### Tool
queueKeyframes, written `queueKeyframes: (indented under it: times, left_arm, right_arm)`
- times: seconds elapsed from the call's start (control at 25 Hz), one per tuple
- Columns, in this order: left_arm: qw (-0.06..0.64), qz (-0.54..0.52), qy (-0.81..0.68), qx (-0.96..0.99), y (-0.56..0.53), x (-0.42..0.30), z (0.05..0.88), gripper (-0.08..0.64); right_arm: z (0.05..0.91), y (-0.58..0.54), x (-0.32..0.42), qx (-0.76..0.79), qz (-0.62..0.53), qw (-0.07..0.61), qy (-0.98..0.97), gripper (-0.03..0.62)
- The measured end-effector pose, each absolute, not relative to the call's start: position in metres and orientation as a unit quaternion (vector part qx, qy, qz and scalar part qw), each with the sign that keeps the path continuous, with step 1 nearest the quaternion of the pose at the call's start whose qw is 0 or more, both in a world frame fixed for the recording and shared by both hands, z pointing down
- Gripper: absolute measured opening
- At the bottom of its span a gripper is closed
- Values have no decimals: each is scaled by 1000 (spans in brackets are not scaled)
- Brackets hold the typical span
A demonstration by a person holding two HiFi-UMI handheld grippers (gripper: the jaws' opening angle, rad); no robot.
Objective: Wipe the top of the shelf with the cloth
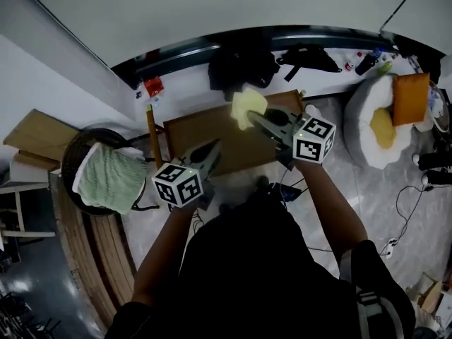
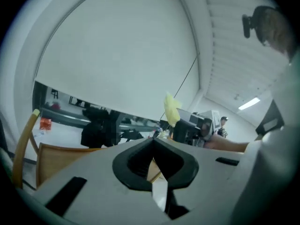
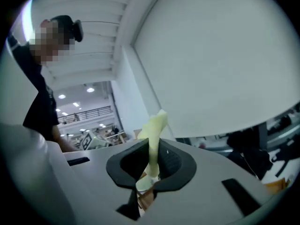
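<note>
Draping a dark round container [image 1: 85, 136] at far left, a green towel [image 1: 106, 179] lies well apart from the shelf [image 1: 205, 129]. A wooden pole [image 1: 151, 138] stands just beside the shelf's left edge.

The brown shelf top fills the centre of the head view. The left gripper [image 1: 214, 148] hovers over its near left part. In the left gripper view, the left gripper [image 2: 153, 142] has its fingers pressed together at the tips, with nothing between them. The shelf top shows beneath them.

To the right, the right gripper [image 1: 253, 116] reaches over the middle of the shelf top. Its fingers pinch the yellow cloth [image 1: 247, 104], which stands up from the tips toward the shelf's far edge. The right gripper view confirms the grasp: the right gripper [image 3: 150, 145] is clamped on the cloth [image 3: 154, 128], and a narrow fold rises from between the fingers. The left gripper view shows the same cloth [image 2: 171, 109] raised above the shelf. Whether it touches the top cannot be told.

Behind the shelf, a black bag [image 1: 244, 66] rests on a white ledge. At far right, an orange pillow [image 1: 411, 97] lies on a white cushion [image 1: 364, 129] on the floor.
</note>
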State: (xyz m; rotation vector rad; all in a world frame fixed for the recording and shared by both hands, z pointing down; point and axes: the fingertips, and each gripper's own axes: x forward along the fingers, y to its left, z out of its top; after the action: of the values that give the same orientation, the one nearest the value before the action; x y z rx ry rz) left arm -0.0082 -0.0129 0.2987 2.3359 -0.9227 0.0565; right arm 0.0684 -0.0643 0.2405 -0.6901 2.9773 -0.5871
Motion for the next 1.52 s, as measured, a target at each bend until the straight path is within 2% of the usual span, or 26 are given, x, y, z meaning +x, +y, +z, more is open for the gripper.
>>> queueKeyframes:
  times: [0.36, 0.6, 0.72, 1.04, 1.28, 1.52]
  left_arm:
    - [203, -66, -254, 943, 64, -50, 173, 11]
    - [175, -88, -212, 957, 93, -53, 128, 11]
    - [159, -72, -216, 961, 111, -52, 130, 11]
    - [192, -119, -230, 947, 136, -31, 139, 9]
    - [223, -94, -225, 944, 153, 16, 163, 9]
    - [221, -93, -247, 939, 172, 52, 173, 9]
  right_arm:
    - [106, 44, 39, -112, -66, 98, 987, 41]
    - [117, 67, 37, -134, -65, 61, 987, 41]
    - [127, 81, 44, -137, -93, 82, 983, 41]
    - [140, 115, 81, -102, -130, 109, 980, 41]
    - [149, 136, 116, -80, -140, 112, 980, 41]
    - [171, 157, 140, -74, -163, 98, 979, 40]
